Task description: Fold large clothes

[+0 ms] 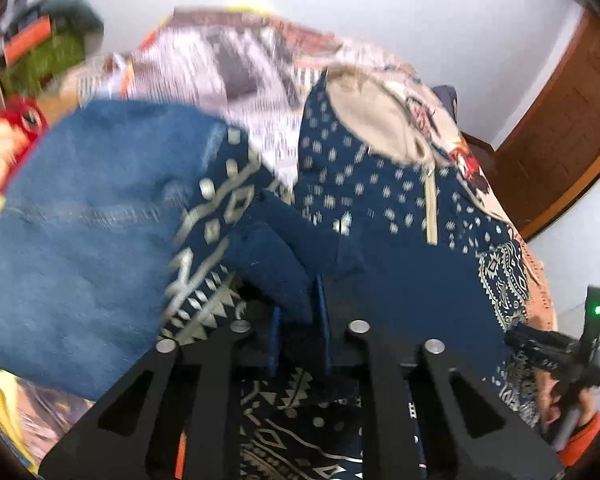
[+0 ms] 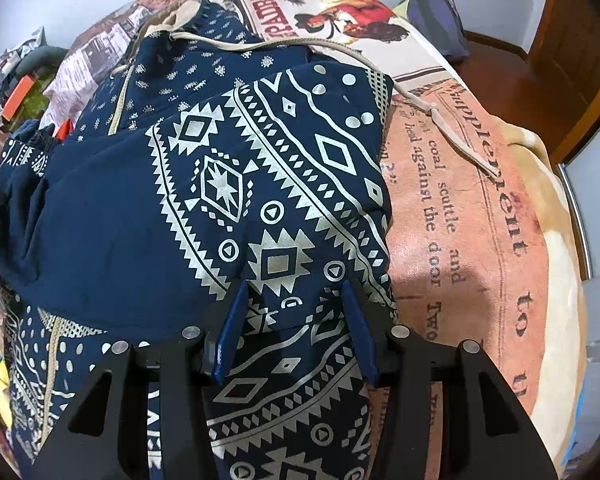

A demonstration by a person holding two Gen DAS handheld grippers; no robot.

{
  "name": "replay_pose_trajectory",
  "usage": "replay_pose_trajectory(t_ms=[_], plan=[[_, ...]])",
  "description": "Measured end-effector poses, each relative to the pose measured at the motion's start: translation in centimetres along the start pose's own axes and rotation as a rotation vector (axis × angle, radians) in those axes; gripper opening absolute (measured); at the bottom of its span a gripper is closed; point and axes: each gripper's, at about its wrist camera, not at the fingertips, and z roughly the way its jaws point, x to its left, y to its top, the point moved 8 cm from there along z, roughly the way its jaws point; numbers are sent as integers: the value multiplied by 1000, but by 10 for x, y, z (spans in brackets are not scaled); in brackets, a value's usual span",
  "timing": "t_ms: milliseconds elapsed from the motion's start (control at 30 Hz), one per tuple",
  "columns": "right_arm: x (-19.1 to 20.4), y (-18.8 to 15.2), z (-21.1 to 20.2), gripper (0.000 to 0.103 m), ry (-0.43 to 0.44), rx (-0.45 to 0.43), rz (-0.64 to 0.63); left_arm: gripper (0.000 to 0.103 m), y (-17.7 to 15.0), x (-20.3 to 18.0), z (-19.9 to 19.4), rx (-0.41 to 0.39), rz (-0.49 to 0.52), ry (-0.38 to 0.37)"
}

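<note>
A navy hoodie with a silver geometric print (image 2: 236,184) lies on a bed with a newspaper-print cover (image 2: 460,208). Its beige-lined hood (image 1: 376,116) and beige zipper point toward the far end. My left gripper (image 1: 298,300) is shut on a navy sleeve cuff (image 1: 276,248) and holds it up over the hoodie. My right gripper (image 2: 294,288) is open, its blue fingers (image 2: 232,320) resting on the patterned sleeve folded across the hoodie body. The right gripper also shows at the right edge of the left wrist view (image 1: 556,352).
Blue jeans (image 1: 88,216) lie left of the hoodie. A red and yellow item (image 1: 8,136) sits at the far left. A beige drawstring (image 2: 432,112) trails over the cover. A dark cushion (image 2: 436,16) lies at the bed's far end, by a wooden door (image 1: 568,120).
</note>
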Motion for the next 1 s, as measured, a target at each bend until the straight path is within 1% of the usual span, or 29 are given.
replay_pose_trajectory(t_ms=[33, 100, 133, 200, 267, 333, 400, 433, 467, 500, 533, 567, 633, 700, 733, 867, 1000], plan=[[1, 1, -1, 45, -5, 14, -9, 11, 3, -1, -8, -30, 18, 7], [3, 2, -5, 45, -26, 14, -45, 11, 12, -5, -31, -111, 63, 24], [4, 3, -7, 45, -40, 6, -66, 10, 16, -6, -43, -157, 87, 47], [6, 0, -6, 45, -70, -2, -91, 10, 20, -2, -56, -206, 125, 89], [8, -3, 0, 45, -80, -1, -100, 11, 20, 4, -57, -200, 142, 102], [8, -4, 2, 45, -89, -15, -89, 11, 12, 16, -46, -156, 144, 139], [7, -4, 1, 45, -92, -19, -75, 11, 2, 27, -34, -110, 136, 161], [6, -4, 1, 45, -88, -16, -69, 16, -5, 34, -28, -82, 128, 173], [7, -5, 0, 45, -86, -15, -67, 17, -10, 37, -24, -68, 123, 182], [6, -5, 0, 45, -80, -13, -63, 22, -16, 42, -21, -54, 115, 193], [6, -6, -1, 45, -76, -12, -62, 29, -22, 48, -21, -50, 107, 199], [6, -7, -2, 45, -70, -10, -59, 32, -28, 52, -24, -50, 100, 201], [5, -6, -2, 46, -61, -7, -51, 47, -35, 60, -29, -51, 95, 223], [5, -7, -2, 46, -58, -1, -47, 52, -40, 66, -35, -50, 109, 232], [4, -6, -3, 46, -59, 4, -47, 54, -41, 68, -39, -46, 120, 239], [6, -3, -8, 46, -65, 12, -50, 54, -37, 68, -55, -48, 170, 273], [8, 10, -22, 46, -75, -25, -52, 55, -17, 54, -76, -92, 192, 232]])
